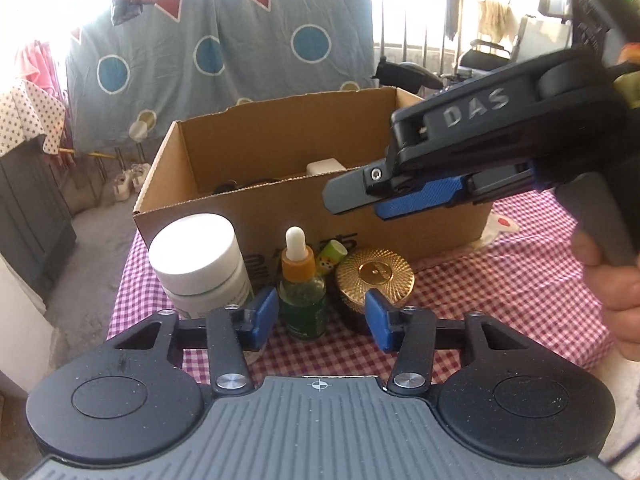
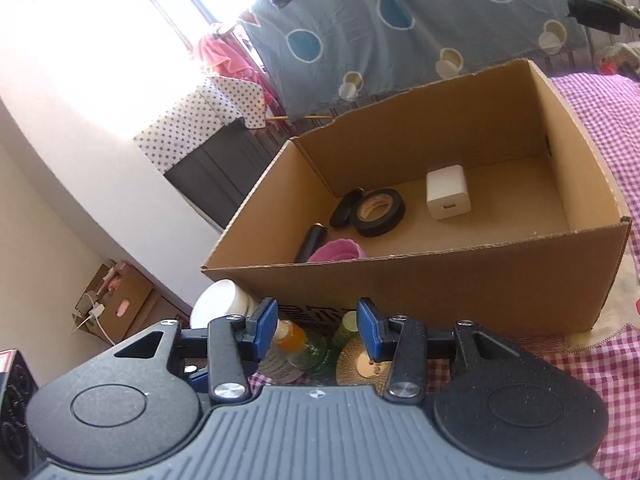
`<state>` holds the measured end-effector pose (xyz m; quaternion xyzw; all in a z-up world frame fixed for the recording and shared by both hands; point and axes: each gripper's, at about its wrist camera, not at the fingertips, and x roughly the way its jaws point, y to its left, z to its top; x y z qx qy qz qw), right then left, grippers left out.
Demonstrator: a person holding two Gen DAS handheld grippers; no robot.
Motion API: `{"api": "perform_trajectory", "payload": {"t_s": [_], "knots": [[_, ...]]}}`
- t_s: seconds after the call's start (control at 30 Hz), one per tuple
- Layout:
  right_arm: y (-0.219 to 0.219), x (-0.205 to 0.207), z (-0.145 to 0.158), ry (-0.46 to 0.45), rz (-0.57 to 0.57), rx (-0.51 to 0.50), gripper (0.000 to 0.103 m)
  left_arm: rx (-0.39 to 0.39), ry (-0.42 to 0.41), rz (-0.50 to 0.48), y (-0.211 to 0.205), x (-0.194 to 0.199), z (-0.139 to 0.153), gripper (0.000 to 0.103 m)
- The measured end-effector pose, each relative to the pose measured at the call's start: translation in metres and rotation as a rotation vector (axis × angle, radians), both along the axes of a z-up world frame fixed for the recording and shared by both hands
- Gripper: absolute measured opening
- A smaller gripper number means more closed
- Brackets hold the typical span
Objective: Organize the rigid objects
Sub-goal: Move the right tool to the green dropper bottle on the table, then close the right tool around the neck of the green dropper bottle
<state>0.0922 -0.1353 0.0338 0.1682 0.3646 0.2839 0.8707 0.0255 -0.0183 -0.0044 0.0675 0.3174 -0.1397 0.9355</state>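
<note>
Blue-padded, the left gripper (image 1: pixel 322 320) stands spread around a green dropper bottle (image 1: pixel 303 300), its pads not touching the glass. Just beside the bottle sit a white jar (image 1: pixel 198 260) and a gold-lidded jar (image 1: pixel 374 276) — all on the checked tablecloth (image 1: pixel 500 292) in front of the cardboard box (image 2: pixel 460 292). The right gripper (image 2: pixel 318 330), also parted and empty, hovers above them — inside the box lie black tape (image 2: pixel 378 212) and a white charger (image 2: pixel 446 192).
</note>
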Motion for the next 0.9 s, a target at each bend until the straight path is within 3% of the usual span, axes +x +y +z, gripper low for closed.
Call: {"api": "perform_trajectory", "payload": {"t_s": [0.13,0.37,0.5,0.73,0.8,0.9], "knots": [[0.021,-0.003,0.010,-0.051,0.087,-0.054,0.046,-0.004,-0.013,0.023,-0.001,0.005,-0.002,0.037],[0.050,0.002,0.005,-0.090,0.179,-0.161,0.027,0.002,-0.021,0.059,-0.001,0.014,-0.007,0.025],[0.052,0.004,0.000,-0.083,0.178,-0.179,0.011,0.004,-0.017,0.068,0.001,0.018,-0.010,0.025],[0.037,0.002,-0.002,-0.062,0.163,-0.155,0.010,0.039,-0.041,0.062,-0.010,0.020,-0.012,0.025],[0.037,0.003,-0.004,-0.046,0.169,-0.151,0.004,0.064,-0.055,0.066,-0.013,0.019,-0.013,0.025],[0.038,0.004,-0.005,-0.045,0.175,-0.159,0.004,0.059,-0.060,0.068,-0.014,0.019,-0.012,0.022]]}}
